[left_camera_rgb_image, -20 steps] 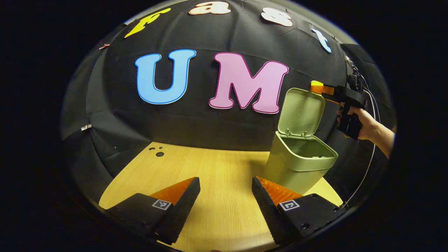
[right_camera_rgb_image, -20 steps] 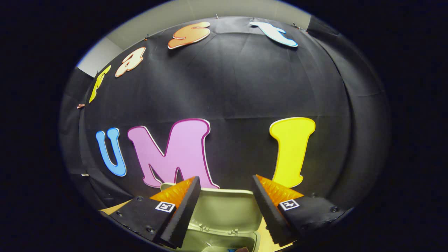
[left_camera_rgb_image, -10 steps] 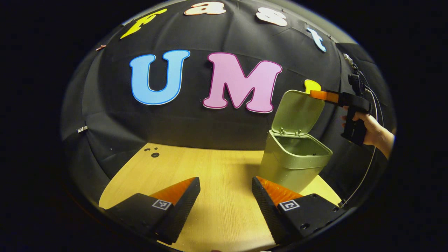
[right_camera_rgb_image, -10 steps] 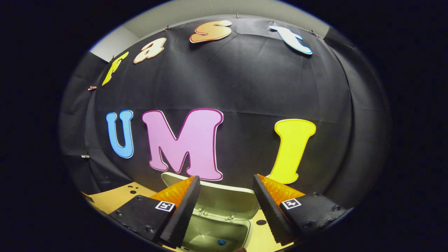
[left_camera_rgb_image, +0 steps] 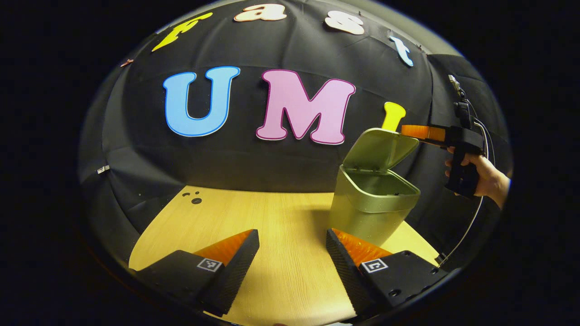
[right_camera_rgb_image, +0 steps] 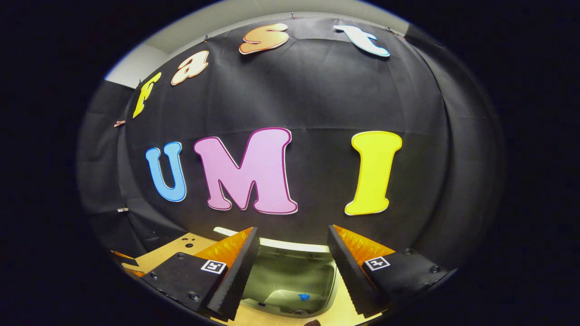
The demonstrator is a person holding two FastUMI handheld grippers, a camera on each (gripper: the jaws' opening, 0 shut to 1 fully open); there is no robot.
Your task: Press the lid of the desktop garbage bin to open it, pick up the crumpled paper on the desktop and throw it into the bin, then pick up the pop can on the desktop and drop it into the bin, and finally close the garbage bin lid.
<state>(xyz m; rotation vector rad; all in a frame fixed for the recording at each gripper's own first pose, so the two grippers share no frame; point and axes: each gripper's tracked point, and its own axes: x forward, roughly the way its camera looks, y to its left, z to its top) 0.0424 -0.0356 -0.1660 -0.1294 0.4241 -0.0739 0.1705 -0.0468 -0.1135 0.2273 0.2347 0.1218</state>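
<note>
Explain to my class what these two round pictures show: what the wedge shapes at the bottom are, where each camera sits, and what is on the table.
No robot arm here: a person holds a two-finger gripper in each hand, and a fisheye camera rides on each. The wedges at the bottom are that gripper's own fingers.

In the left gripper view, the left gripper hangs open over the wooden table, holding nothing. On the table stands a green garbage bin, its lid half raised. A hand holds the right gripper at the lid's top edge.

The right gripper view looks down past the open right gripper into the bin, where something pale and a blue bit lie.
</note>
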